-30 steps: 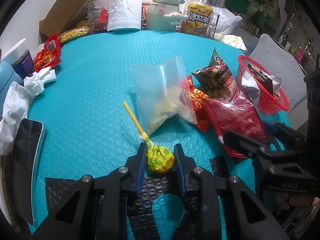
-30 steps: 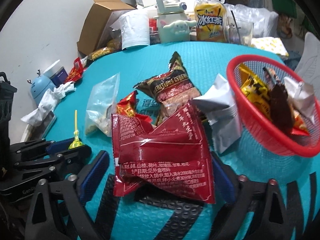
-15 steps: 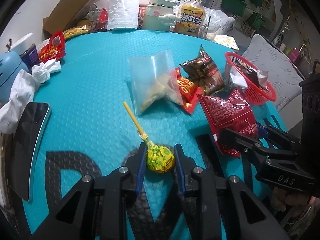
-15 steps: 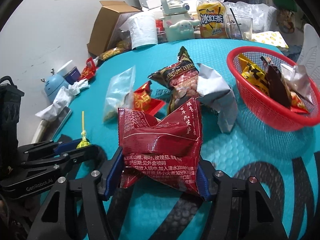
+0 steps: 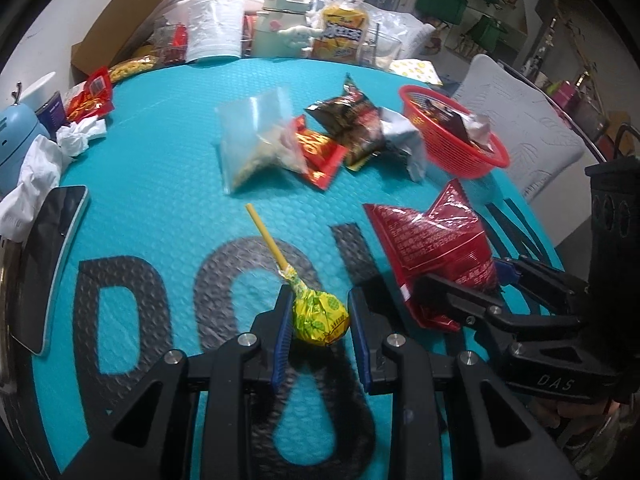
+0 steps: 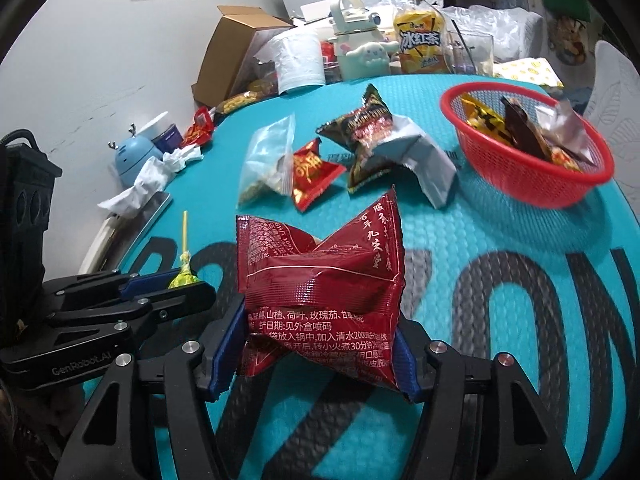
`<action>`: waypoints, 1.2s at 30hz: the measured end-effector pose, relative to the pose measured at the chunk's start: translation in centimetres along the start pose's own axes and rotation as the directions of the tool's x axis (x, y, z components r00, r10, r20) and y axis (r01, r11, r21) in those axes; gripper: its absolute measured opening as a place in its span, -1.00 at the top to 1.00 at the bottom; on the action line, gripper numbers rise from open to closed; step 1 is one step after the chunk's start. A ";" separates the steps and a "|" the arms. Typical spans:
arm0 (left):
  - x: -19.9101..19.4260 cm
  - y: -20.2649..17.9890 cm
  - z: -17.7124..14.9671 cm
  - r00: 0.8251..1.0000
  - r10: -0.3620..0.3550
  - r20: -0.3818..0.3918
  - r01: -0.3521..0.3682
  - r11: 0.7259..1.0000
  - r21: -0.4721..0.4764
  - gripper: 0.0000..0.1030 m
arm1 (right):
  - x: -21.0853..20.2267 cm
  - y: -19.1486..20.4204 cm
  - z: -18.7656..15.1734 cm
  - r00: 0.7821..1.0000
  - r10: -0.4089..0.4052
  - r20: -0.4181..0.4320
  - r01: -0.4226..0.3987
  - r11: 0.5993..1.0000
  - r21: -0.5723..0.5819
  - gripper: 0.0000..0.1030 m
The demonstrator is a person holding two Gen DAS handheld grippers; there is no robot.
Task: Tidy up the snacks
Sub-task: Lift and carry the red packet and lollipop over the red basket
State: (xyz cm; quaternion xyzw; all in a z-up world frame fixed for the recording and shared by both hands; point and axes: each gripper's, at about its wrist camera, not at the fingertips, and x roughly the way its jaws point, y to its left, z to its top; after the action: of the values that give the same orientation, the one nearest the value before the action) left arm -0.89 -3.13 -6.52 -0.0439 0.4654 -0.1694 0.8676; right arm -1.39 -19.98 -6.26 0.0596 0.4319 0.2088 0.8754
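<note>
Nearest the left wrist camera, the left gripper (image 5: 319, 322) is clamping the wrapped head of a yellow lollipop (image 5: 318, 315) between its blue pads, its stick (image 5: 266, 236) pointing away over the mat; holding the round head rather than the thin stick is probably giving the firmer hold; the candy is hanging clear above the teal mat (image 5: 152, 184), so nothing is dragging. Beside it, the right gripper (image 6: 316, 354) is pinching a red sachet (image 6: 320, 292) across its lower half; its jaws have just been closing on the sachet, which is now creasing between the pads while its upper corners are sticking up free; that loose top looks liable to catch on a rim. Both items are being carried off the mat, apparently toward the red basket (image 6: 520, 188), which is sitting at the far right close to the table's edge, already part full. Between the grippers and the basket a stretch of bare mat is lying open on the right, giving the easier path; further left a clear zip bag (image 6: 264, 164), a small red packet (image 6: 310, 170), a dark snack bag (image 6: 366, 136) and a silver pouch (image 6: 424, 160) are crowding together, still waiting. Beyond them a tea bottle (image 6: 420, 42) and a cardboard box (image 6: 236, 50) are standing along the back edge.
</note>
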 end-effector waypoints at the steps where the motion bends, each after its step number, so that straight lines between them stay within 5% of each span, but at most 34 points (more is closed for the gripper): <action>1: -0.1 -0.3 -0.2 1.000 -0.010 -0.001 0.010 1.000 0.006 0.49 | -0.1 0.0 -0.2 1.000 -0.001 -0.001 0.001 1.000 0.004 -0.23; 21: -0.7 -6.2 -0.2 0.988 -0.155 -0.018 0.156 0.979 0.132 0.49 | -6.0 -2.2 -4.4 0.995 -0.086 0.054 0.079 0.989 0.122 -0.23; 36: -2.5 -9.8 3.4 0.975 -0.219 0.042 0.204 0.952 0.227 0.49 | -10.4 -4.0 -2.4 0.976 -0.172 0.132 0.155 0.979 0.129 -0.23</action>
State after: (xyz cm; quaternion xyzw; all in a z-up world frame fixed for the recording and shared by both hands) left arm -1.87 -11.77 -0.37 -0.0025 0.4070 -0.3106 0.8590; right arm -7.65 -28.12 -1.31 0.0900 0.3835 0.1053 0.9131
